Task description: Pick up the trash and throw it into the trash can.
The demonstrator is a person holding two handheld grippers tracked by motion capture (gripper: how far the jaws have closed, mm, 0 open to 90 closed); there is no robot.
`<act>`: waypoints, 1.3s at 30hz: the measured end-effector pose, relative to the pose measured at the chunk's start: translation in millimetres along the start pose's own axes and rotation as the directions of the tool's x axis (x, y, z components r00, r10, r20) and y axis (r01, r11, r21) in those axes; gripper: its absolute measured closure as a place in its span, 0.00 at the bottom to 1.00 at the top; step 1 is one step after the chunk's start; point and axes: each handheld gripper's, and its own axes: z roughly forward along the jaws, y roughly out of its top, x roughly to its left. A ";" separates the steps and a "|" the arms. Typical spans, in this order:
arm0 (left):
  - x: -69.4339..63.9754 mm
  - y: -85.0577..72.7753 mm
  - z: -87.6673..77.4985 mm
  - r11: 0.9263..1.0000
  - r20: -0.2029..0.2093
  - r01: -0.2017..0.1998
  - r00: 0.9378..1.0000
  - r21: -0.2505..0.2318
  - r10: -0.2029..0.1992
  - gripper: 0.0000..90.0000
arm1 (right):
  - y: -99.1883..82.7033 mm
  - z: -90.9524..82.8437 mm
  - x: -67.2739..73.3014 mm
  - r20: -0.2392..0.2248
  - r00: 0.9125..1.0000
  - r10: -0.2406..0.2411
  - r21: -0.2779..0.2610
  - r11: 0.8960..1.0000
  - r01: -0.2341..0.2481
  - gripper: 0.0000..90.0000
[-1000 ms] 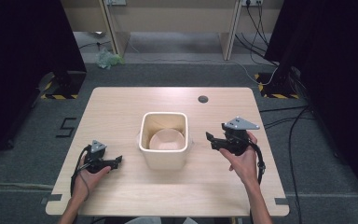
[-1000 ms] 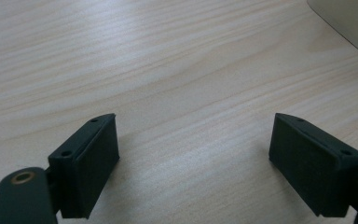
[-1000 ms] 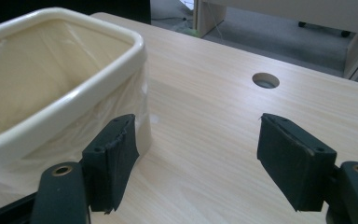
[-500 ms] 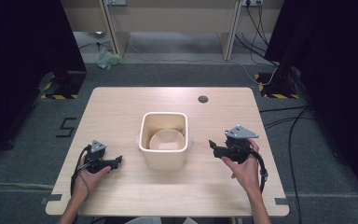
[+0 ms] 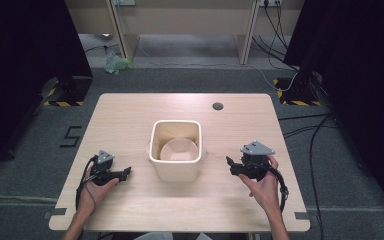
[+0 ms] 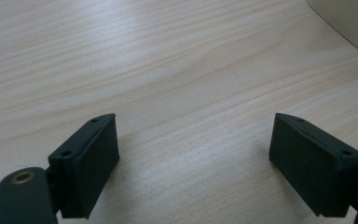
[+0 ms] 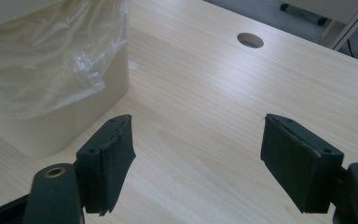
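A cream plastic bin [image 5: 175,150] is sitting at the centre of the light wooden table [image 5: 130,115], and a clear plastic liner [image 7: 42,56] is draping over its rim and down its outer wall, as the right gripper view is showing. Inside the bin a paler round shape is lying at the bottom; what it is cannot be told.

The left gripper [image 5: 126,172] is resting low over the table at about eight o'clock from the bin, well apart from it, with the person's left hand [image 5: 96,187] wrapping its body and a cable looping down toward the table's near edge. Its jaws are standing wide with nothing between them: in the left gripper view [image 6: 193,154] only bare wood grain is showing between the two black pads, and a corner of the bin is peeking in at two o'clock.

The right gripper [image 5: 228,163] is hovering at about four o'clock from the bin, near its right wall but not touching it, its grey three-cornered plate on top and the right hand [image 5: 264,185] holding it from below. Its jaws are also standing wide and holding nothing; in the right gripper view [image 7: 198,149] the bin's corner is sitting at ten o'clock, just beyond the left pad, whose facing is looking frayed at the edge.

A round cable hole [image 5: 218,106] is lying in the tabletop at one o'clock from the bin, well apart from both grippers.
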 end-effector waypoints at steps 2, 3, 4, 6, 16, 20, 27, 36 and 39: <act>0.0 0.0 0.0 1.000 0.000 0.000 1.000 0.000 0.000 0.16 | -2.9 0.2 -0.4 -0.003 1.000 0.008 0.004 1.000 -0.008 0.29; 0.0 0.0 0.0 1.000 0.000 0.000 1.000 0.000 0.000 0.16 | -4.4 0.4 -0.5 -0.003 1.000 0.013 0.004 1.000 -0.013 0.29; 0.0 0.0 0.0 1.000 0.000 0.000 1.000 0.000 0.000 0.16 | -6.1 0.3 -1.1 -0.002 1.000 0.011 0.006 1.000 -0.011 0.29; -0.1 0.0 0.0 1.000 0.000 0.000 1.000 0.000 0.000 0.16 | -8.5 0.2 -0.9 -0.004 1.000 0.020 0.009 1.000 -0.020 0.29; -0.1 0.0 0.0 1.000 -0.001 0.001 1.000 0.000 -0.001 0.16 | -24.3 3.3 -0.5 -0.012 0.999 0.040 0.027 0.999 -0.040 0.29; 0.0 0.0 -0.1 1.000 0.000 -0.001 1.000 0.001 0.001 0.16 | -31.8 4.6 -0.6 -0.013 0.999 0.053 0.039 0.998 -0.052 0.28; -0.1 0.0 0.0 1.000 -0.001 0.001 1.000 0.000 -0.001 0.16 | -44.1 6.6 0.3 -0.016 0.997 0.077 0.045 0.996 -0.076 0.28; -0.1 0.0 0.0 1.000 0.000 0.001 1.000 0.000 -0.001 0.16 | -57.6 11.3 2.5 -0.010 0.996 0.091 0.068 0.994 -0.090 0.28; -0.1 0.0 0.0 1.000 0.000 0.001 1.000 0.000 -0.001 0.16 | -61.4 12.1 2.7 -0.010 0.996 0.093 0.081 0.993 -0.091 0.28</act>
